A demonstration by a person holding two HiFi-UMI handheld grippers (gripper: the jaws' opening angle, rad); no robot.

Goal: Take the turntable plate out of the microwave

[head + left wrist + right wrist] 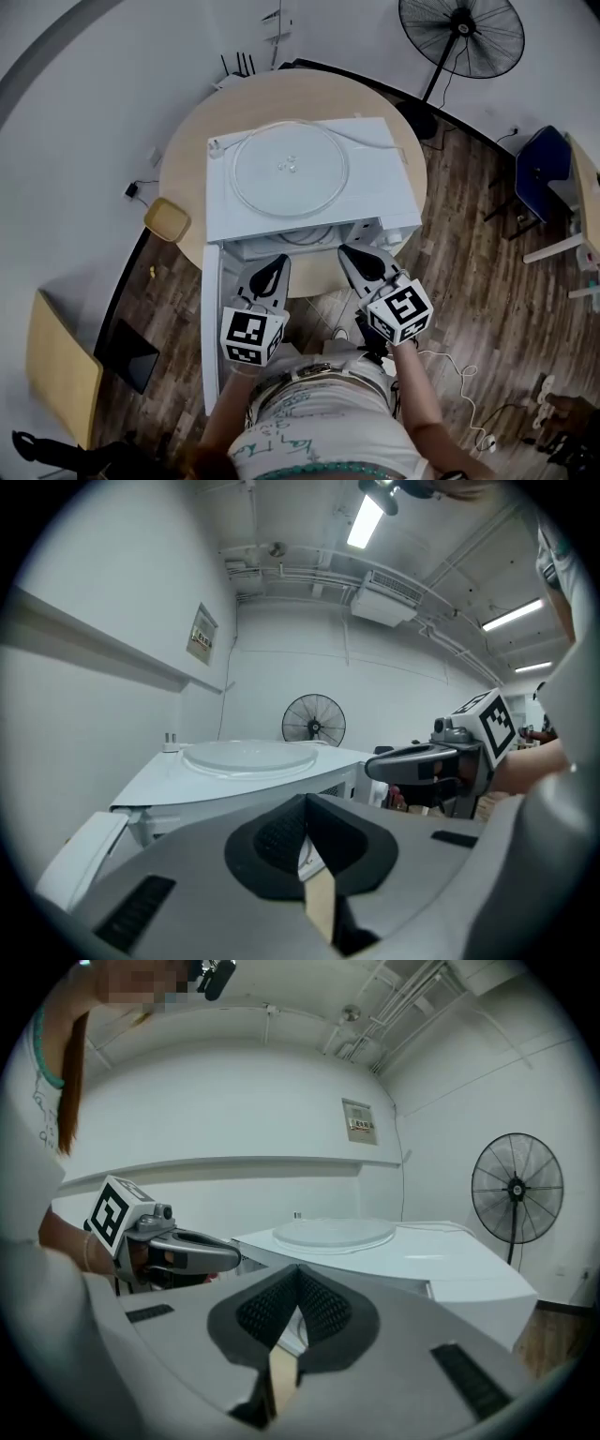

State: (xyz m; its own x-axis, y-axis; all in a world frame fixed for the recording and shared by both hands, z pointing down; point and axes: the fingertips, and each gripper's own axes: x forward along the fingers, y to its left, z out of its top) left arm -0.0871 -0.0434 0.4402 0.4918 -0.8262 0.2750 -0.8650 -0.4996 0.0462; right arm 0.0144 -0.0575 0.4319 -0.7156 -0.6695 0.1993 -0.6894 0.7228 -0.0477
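Left gripper [272,266] and right gripper [352,254] sit before the open microwave [380,192], both with jaws closed together and empty, while the turntable plate [289,169] lies flat on its top: removal appears complete, with only withdrawal likely outstanding.

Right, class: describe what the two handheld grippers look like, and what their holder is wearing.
Both the left gripper and right gripper are grey tapering shells with black textured pads and a white cube of black square markers at the rear. Clothing: a white top with green print.
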